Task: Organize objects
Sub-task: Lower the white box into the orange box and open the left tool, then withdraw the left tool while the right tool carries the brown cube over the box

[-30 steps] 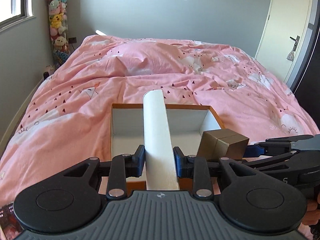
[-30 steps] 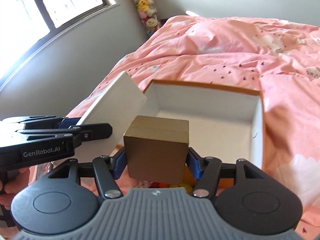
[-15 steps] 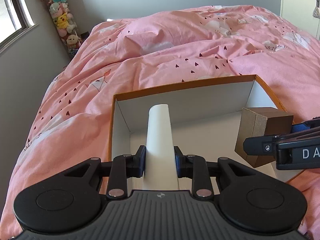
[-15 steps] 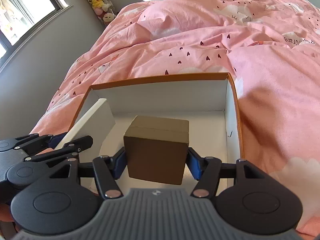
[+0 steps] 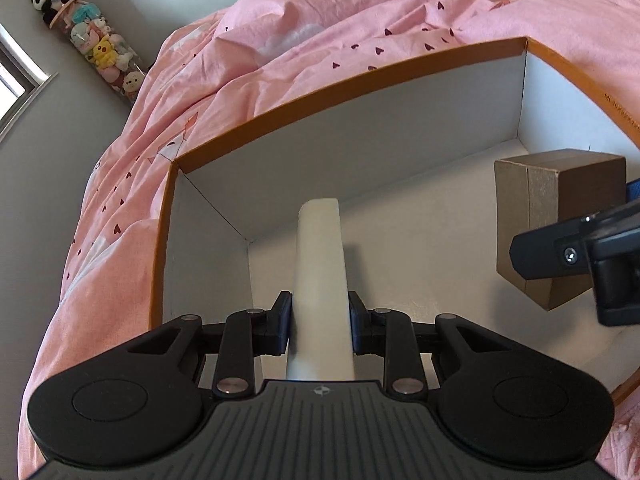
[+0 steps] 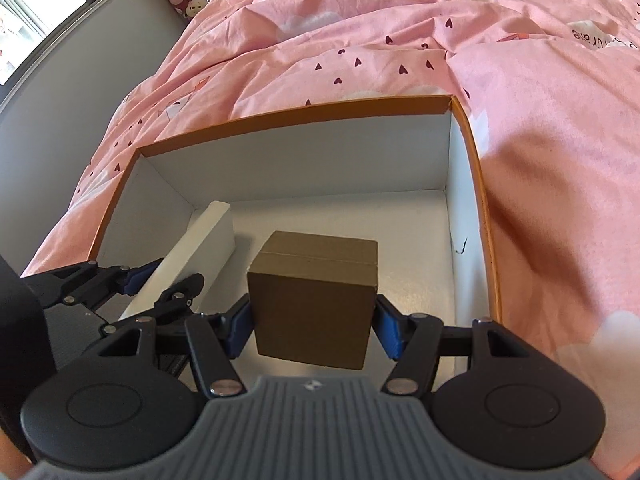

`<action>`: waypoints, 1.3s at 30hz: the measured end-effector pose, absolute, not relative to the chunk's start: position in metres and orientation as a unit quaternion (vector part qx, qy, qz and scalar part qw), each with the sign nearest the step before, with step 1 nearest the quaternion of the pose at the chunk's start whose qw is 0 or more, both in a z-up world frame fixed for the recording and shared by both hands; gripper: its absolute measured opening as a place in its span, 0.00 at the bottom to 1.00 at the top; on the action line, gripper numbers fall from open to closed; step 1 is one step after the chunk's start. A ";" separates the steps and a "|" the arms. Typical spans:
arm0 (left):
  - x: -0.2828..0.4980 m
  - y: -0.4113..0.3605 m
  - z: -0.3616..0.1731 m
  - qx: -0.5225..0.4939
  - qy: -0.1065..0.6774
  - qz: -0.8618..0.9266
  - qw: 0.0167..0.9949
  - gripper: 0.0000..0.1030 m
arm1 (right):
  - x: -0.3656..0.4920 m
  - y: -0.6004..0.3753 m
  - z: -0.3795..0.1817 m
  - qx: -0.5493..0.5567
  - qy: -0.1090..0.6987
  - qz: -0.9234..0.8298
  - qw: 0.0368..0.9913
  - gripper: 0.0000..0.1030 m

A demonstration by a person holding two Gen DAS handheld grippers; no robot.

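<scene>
Pink heart-print duvet (image 5: pixel 400 12) covers the whole bed, grey walls (image 5: pixel 60 184), bright window (image 6: pixel 36 20) on the left, tube of plushies (image 5: pixel 96 48) in the corner.

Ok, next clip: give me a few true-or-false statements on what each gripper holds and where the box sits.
1. The left gripper is shut on a white flat box. True.
2. The right gripper is empty. False: it is shut on a brown cardboard box.
3. The orange-rimmed open box lies on a pink bedspread. True.
4. The open box is already full of items. False: its white floor shows bare apart from the two held items over it.
5. The brown cardboard box is held to the left of the white flat box. False: to its right.
</scene>
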State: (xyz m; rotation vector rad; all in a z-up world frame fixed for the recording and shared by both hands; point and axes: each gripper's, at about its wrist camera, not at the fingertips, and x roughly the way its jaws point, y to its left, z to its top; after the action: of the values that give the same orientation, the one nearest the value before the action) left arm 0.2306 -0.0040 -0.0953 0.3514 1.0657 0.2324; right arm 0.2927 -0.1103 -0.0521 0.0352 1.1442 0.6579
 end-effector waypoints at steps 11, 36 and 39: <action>0.230 0.014 -0.094 0.053 0.552 0.060 0.830 0.33 | 0.289 -0.105 -0.053 -0.007 0.529 0.318 0.787 0.62; 0.229 0.077 -0.073 -0.204 0.519 -0.037 0.829 0.13 | 0.291 -0.117 -0.044 -0.013 0.523 0.308 0.795 0.62; 0.232 0.078 -0.063 -0.152 0.520 0.001 0.841 0.15 | 0.292 -0.116 -0.045 -0.014 0.524 0.310 0.793 0.62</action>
State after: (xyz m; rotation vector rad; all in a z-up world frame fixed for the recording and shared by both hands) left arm 0.2324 0.0776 -0.0631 -0.3206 1.0981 0.0031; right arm 0.2918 -0.1157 -0.0454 -0.0305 1.1261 0.6660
